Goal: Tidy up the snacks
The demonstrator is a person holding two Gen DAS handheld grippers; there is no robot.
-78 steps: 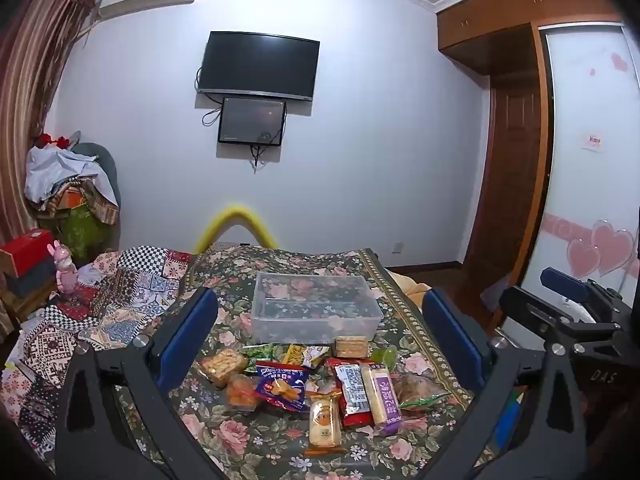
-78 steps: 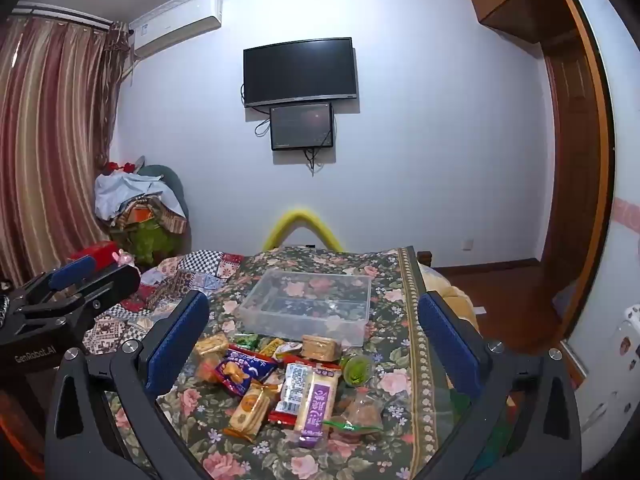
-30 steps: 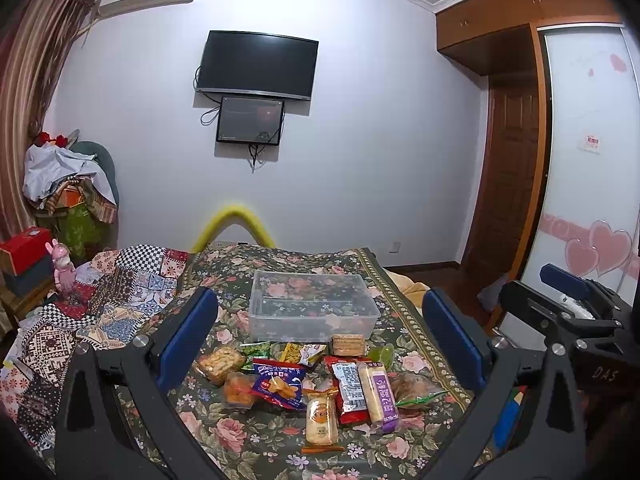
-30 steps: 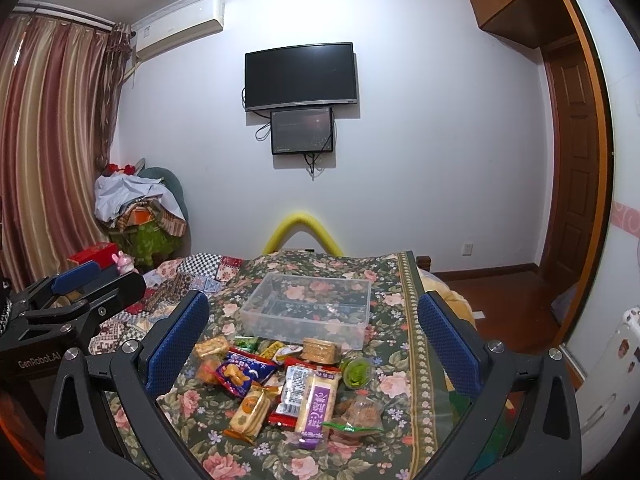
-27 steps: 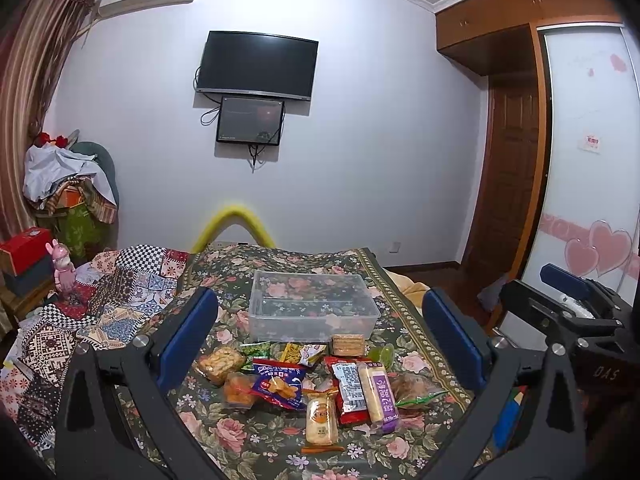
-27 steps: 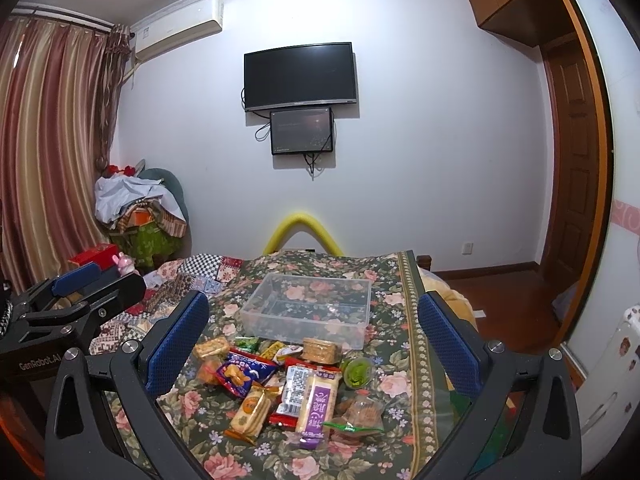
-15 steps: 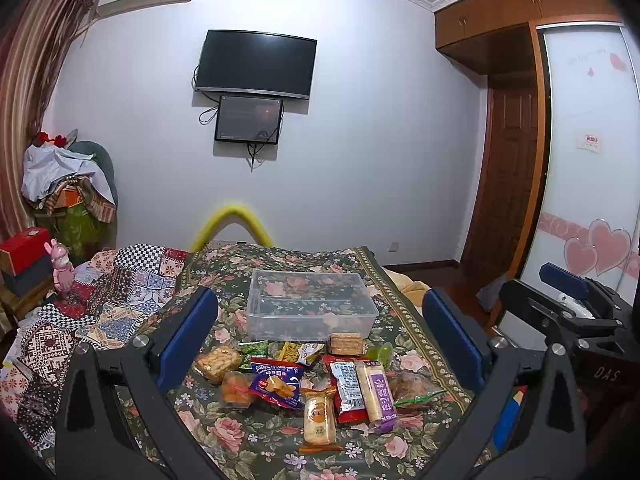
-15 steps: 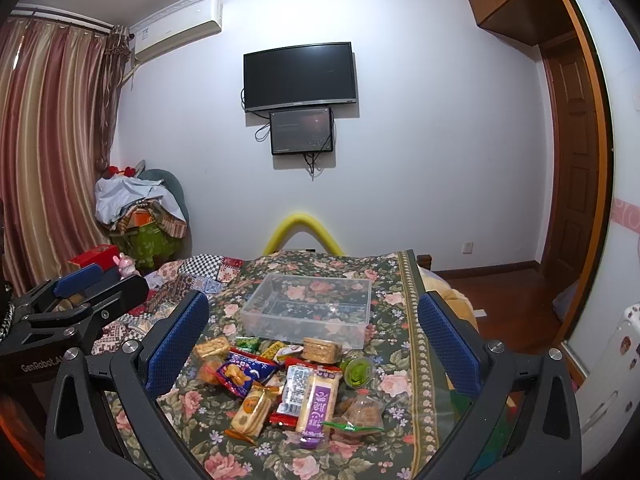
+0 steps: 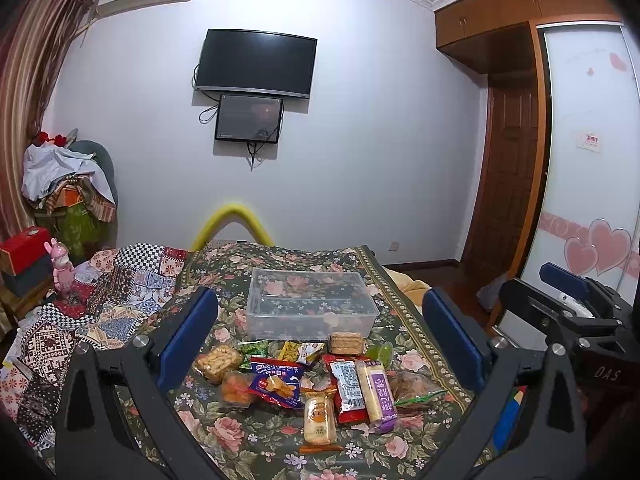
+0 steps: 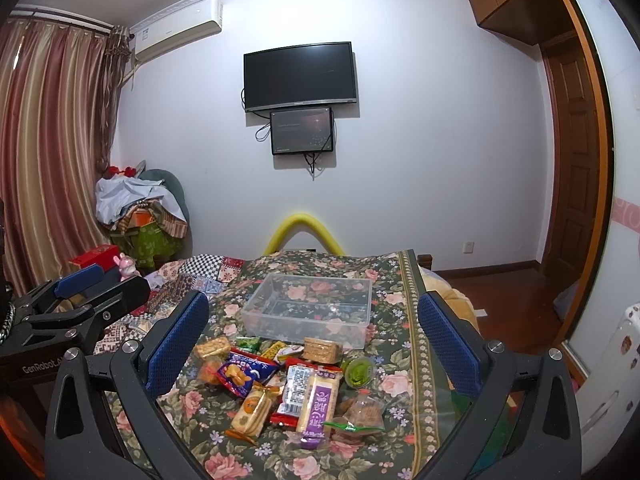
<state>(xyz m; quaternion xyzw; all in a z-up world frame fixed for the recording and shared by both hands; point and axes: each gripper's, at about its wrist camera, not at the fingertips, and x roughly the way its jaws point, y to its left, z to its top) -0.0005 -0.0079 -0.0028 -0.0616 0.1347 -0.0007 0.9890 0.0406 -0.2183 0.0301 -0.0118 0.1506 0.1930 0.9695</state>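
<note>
Left tool (image 9: 320, 334): its two blue fingers are spread wide apart and hold nothing. It hangs in the air above the near edge of the snack pile.

Right tool (image 10: 313, 336): also wide open with nothing in it. It hangs above the same pile, a bit to the right of the left tool.

Snacks (image 9: 316, 376): a pile of small packs lies on the flowery cloth, between the fingers of both tools in each view.

Blue chip bag (image 9: 276, 384): on the left part of the pile, next to an orange snack cup (image 9: 234, 389).

Purple and yellow bar (image 10: 318, 404): lies long-ways on the right part, touching a red pack (image 10: 294, 394).

Green jelly cup (image 10: 359, 372): at the right side of the pile, near the box.

Cracker pack (image 10: 320, 350): right up against the front wall of the box.

Clear box (image 9: 310, 308): a see-through plastic box with no lid, just behind the snacks. No snack can be seen inside it.

Flowery cloth (image 10: 384, 384): dark green with pink roses. It covers the surface under everything.

Wall behind: a black TV (image 10: 300, 76) hangs there, with a smaller screen (image 10: 302, 130) just under it.
</note>
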